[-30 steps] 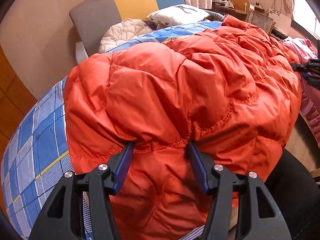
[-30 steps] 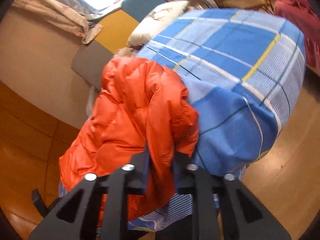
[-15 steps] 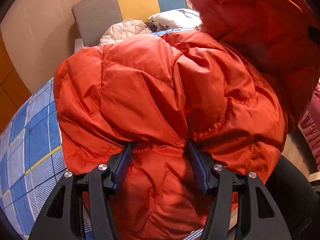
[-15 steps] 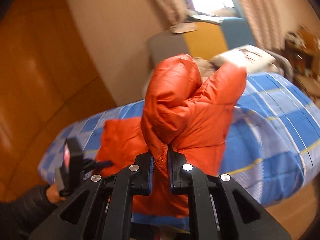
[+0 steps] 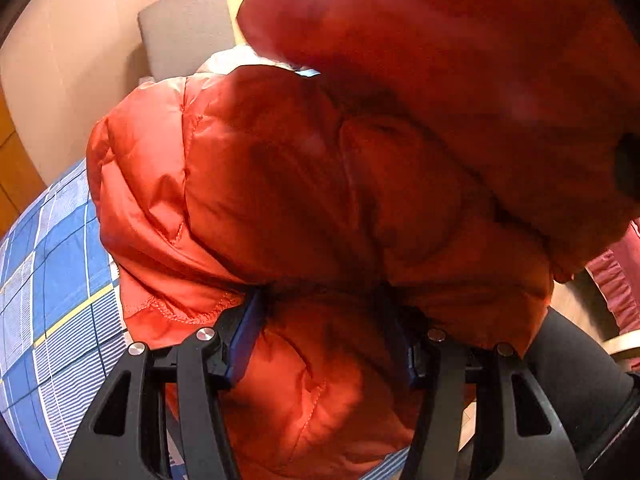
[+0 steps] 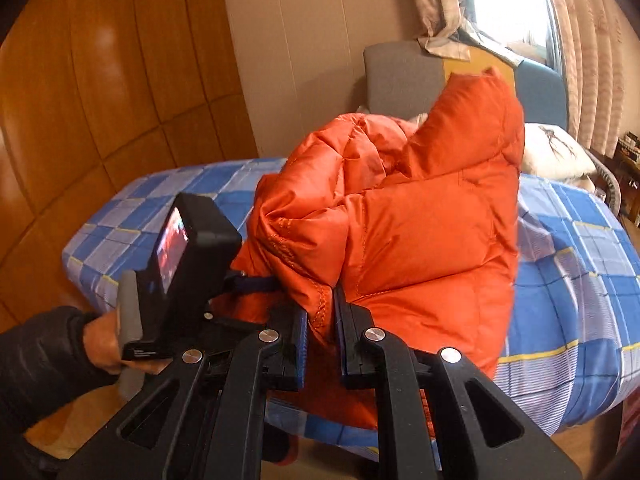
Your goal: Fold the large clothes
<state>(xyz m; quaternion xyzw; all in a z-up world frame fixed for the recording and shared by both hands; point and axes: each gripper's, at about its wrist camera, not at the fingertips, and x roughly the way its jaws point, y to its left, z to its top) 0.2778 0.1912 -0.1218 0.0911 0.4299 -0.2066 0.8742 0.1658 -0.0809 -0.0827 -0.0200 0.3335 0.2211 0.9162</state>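
A bed with a blue checked sheet [image 6: 568, 264] fills the middle of the room. At its far end stands a headboard [image 6: 404, 76] in grey, yellow and blue. A white pillow [image 6: 556, 152] lies near it on the right. Striped curtains [image 6: 592, 52] hang by the bright window. Shiny wooden panels [image 6: 100, 92] cover the left wall.

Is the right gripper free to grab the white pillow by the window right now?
Probably not: the right gripper is shut on the orange jacket, whose bulk stands between it and the white pillow.
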